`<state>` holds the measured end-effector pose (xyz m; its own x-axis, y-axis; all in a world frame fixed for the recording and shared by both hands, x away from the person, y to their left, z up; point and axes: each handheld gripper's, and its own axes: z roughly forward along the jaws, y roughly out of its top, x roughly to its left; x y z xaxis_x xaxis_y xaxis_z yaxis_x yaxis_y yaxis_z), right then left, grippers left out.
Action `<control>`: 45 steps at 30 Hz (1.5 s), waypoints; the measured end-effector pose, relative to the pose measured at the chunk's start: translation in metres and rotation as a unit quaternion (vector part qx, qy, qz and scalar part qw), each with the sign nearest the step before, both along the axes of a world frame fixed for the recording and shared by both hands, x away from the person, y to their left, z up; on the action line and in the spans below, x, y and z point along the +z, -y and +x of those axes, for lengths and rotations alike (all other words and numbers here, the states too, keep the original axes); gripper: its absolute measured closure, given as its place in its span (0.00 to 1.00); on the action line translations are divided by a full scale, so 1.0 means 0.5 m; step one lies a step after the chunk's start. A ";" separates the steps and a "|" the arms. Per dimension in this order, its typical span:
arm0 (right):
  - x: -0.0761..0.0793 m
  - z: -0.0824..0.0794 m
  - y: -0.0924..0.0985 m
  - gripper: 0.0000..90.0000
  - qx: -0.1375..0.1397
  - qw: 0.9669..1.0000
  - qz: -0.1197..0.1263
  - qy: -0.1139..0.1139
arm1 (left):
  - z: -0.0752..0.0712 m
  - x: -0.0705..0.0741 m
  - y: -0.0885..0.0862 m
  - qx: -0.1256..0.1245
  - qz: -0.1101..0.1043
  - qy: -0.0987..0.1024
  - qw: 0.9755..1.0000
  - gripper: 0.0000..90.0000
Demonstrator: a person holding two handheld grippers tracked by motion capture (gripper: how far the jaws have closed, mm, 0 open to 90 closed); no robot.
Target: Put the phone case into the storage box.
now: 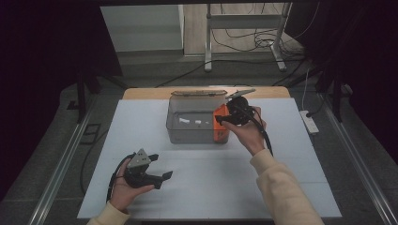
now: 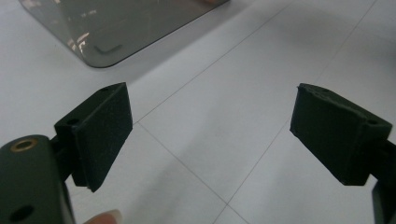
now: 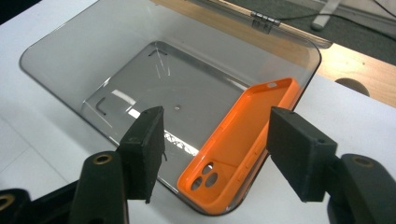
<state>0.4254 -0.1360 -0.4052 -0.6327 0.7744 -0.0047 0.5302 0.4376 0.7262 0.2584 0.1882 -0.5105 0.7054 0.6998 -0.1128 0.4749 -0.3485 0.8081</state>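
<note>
Orange phone case dropped into the box.
My right gripper [image 3: 212, 154] gapes empty above the clear grey plastic box [image 1: 174, 133], orange silicone phone case [image 3: 243, 144] leaning inside; left gripper [image 1: 157, 178] idles open nearby. Next: withdraw, close lid.

Orange phone case [image 3: 243, 140] leans tilted inside clear box [image 3: 60, 60], right wall.

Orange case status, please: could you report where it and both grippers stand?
Right gripper open above the box. Orange case inside, leaning on the box's wall. Left gripper open, nothing between. Nothing in the way.
</note>
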 end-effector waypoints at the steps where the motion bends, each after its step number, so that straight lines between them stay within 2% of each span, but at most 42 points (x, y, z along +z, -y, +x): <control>1: -0.001 -0.003 0.005 0.40 0.005 1.000 0.004 0.003 | 0.000 0.000 0.000 0.001 0.001 0.000 1.000 0.15; 6: -0.004 -0.019 0.023 0.37 0.025 0.999 0.029 0.006 | -0.001 0.000 -0.001 0.003 0.001 0.001 1.000 0.15; 10: -0.004 -0.039 0.038 0.34 0.048 0.998 0.041 0.016 | -0.004 -0.003 -0.004 0.006 0.007 0.002 1.000 0.15; 13: -0.007 -0.058 0.051 0.32 0.063 0.996 0.048 0.026 | -0.007 -0.002 -0.004 0.008 0.004 0.002 1.000 0.14; 17: -0.015 -0.080 0.066 0.30 0.084 0.994 0.056 0.033 | -0.008 -0.002 -0.004 0.009 0.005 0.003 1.000 0.14; 19: -0.022 -0.091 0.076 0.29 0.098 0.992 0.060 0.044 | -0.007 -0.002 -0.004 0.011 0.004 0.002 1.000 0.14; 25: -0.040 -0.120 0.106 0.28 0.117 0.988 0.076 0.060 | -0.005 -0.005 -0.006 0.013 0.004 -0.002 1.000 0.14; 32: -0.061 -0.156 0.149 0.25 0.127 0.985 0.087 0.077 | -0.004 -0.008 -0.008 0.015 0.006 -0.004 1.000 0.14; 35: -0.070 -0.172 0.173 0.25 0.127 0.984 0.099 0.076 | -0.003 -0.009 -0.008 0.017 0.007 -0.004 1.000 0.14; 40: -0.099 -0.192 0.217 0.24 0.122 0.985 0.099 0.066 | -0.002 -0.012 -0.008 0.020 0.007 -0.006 1.000 0.14; 45: -0.131 -0.206 0.270 0.24 0.102 0.988 0.107 0.051 | -0.002 -0.014 -0.008 0.020 0.010 -0.005 1.000 0.14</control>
<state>0.3222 -0.2709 -0.4707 -0.7802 0.6211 0.0739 0.3666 0.3585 0.8585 0.2576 0.1920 -0.5174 0.6755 0.7297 -0.1061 0.4974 -0.3447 0.7961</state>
